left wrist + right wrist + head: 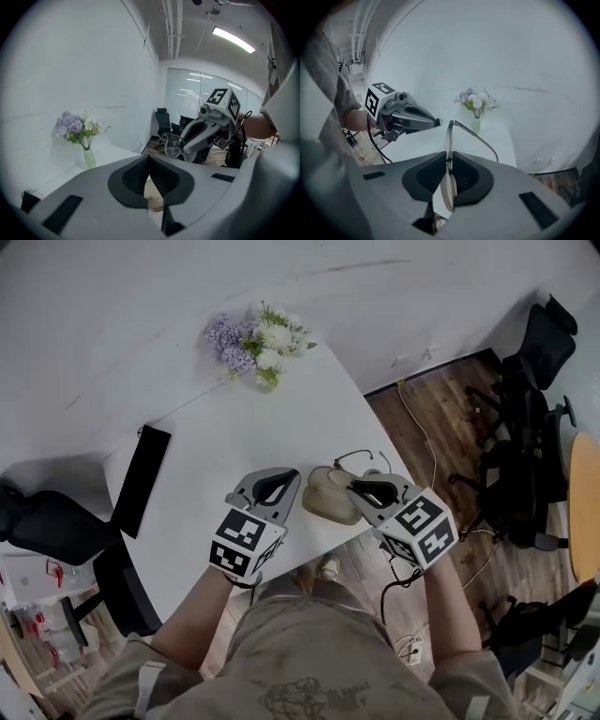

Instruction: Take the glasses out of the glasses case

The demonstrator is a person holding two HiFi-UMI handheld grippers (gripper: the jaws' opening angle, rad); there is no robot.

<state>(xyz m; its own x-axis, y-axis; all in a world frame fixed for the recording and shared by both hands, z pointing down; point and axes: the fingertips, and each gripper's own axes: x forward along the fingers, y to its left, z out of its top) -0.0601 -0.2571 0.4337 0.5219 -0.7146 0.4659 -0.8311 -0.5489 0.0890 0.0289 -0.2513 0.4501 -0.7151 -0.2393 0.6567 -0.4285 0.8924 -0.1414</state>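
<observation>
A beige glasses case (328,501) hangs over the near right corner of the white table (234,437). My left gripper (292,482) is shut on its left end. In the left gripper view the case (153,197) shows below the closed jaws of that gripper (149,159). My right gripper (354,486) is just right of the case and is shut on a pair of thin-framed clear glasses (361,460). The right gripper view shows the frame (449,140) pinched at the bridge between the pads of the right gripper (449,157), one temple arm sticking forward. The glasses are outside the case.
A vase of purple and white flowers (262,343) stands at the table's far edge. A flat black object (142,479) lies at its left edge. Black office chairs (530,427) and a cable stand on the wooden floor at right, beside a round wooden tabletop (586,502).
</observation>
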